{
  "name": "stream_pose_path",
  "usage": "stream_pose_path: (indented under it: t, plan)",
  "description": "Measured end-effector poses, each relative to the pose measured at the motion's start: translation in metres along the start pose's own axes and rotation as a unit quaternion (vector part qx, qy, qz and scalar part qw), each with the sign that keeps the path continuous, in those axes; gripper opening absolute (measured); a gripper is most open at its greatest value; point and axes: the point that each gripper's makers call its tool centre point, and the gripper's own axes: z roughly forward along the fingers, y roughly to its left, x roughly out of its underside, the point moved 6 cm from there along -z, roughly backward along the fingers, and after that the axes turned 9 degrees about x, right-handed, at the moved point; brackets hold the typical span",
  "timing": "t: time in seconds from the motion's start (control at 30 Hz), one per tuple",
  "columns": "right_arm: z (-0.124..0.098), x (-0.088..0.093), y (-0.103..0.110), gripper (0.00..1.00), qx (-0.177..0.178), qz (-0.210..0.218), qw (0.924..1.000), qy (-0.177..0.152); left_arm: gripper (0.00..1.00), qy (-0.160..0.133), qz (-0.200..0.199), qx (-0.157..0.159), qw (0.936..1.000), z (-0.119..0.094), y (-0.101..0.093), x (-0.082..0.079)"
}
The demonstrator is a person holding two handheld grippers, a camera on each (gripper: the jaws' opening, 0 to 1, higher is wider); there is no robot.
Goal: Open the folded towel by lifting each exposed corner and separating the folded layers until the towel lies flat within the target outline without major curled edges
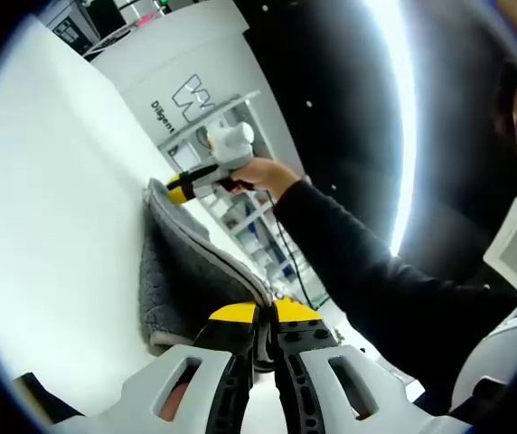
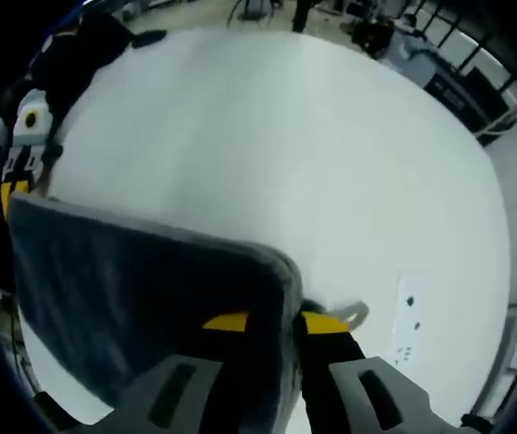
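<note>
I have the towel (image 1: 186, 262) off the table (image 1: 51, 208), strung between my two grippers; it is grey, thick-piled, with a paler bound edge running along the top. In the left gripper view my left gripper (image 1: 264, 318) has its yellow tips pinched nearly together on the near corner, so I read it as clamped on cloth; further along the same edge the right gripper (image 1: 179, 189) bites the far corner, a hand behind it. In the right gripper view the right gripper (image 2: 275, 322) has the towel (image 2: 141, 298) edge passing between its tips, narrow, gripping; the left gripper (image 2: 14, 181) shows at the other end of the stretched edge, with white table (image 2: 267, 154) beyond.

The cloth sags in a soft curtain below the held edge; I judge it light, limp, not slippery, the pile giving good friction; nothing fragile here. It will drape and fold on itself if I slacken; the hem is the firmest place to hold, right at the corners, as now. I cannot see any target outline on the table, nor whether layers are still doubled below.
</note>
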Motion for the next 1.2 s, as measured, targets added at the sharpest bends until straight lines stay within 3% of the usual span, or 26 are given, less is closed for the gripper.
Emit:
stream_pose_path:
  t: [0.07,0.13,0.5,0.77,0.93,1.2]
  plan:
    - [-0.002,0.000,0.001,0.10,0.002,-0.001,1.0000,-0.003,0.04,0.000,0.000,0.000,1.0000,0.000,0.000,0.000]
    - [-0.004,0.001,0.002,0.01,0.002,0.000,1.0000,-0.002,0.04,0.000,0.001,-0.001,1.0000,0.000,0.000,-0.001]
    - [0.000,-0.001,0.000,0.09,0.014,0.010,0.9998,0.006,0.04,0.000,0.002,-0.001,1.0000,0.000,0.001,-0.001]
    - [-0.004,-0.018,-0.003,0.11,0.009,0.022,0.9995,-0.020,0.04,0.001,0.002,0.000,1.0000,-0.001,0.003,0.000]
    - [0.008,-0.018,0.002,0.14,-0.004,0.019,0.9996,-0.019,0.04,0.000,0.002,0.002,1.0000,-0.001,0.003,0.001]
    - [0.010,-0.015,0.013,0.02,-0.002,0.009,0.9998,-0.019,0.04,-0.001,0.002,0.003,1.0000,-0.002,0.002,0.003]
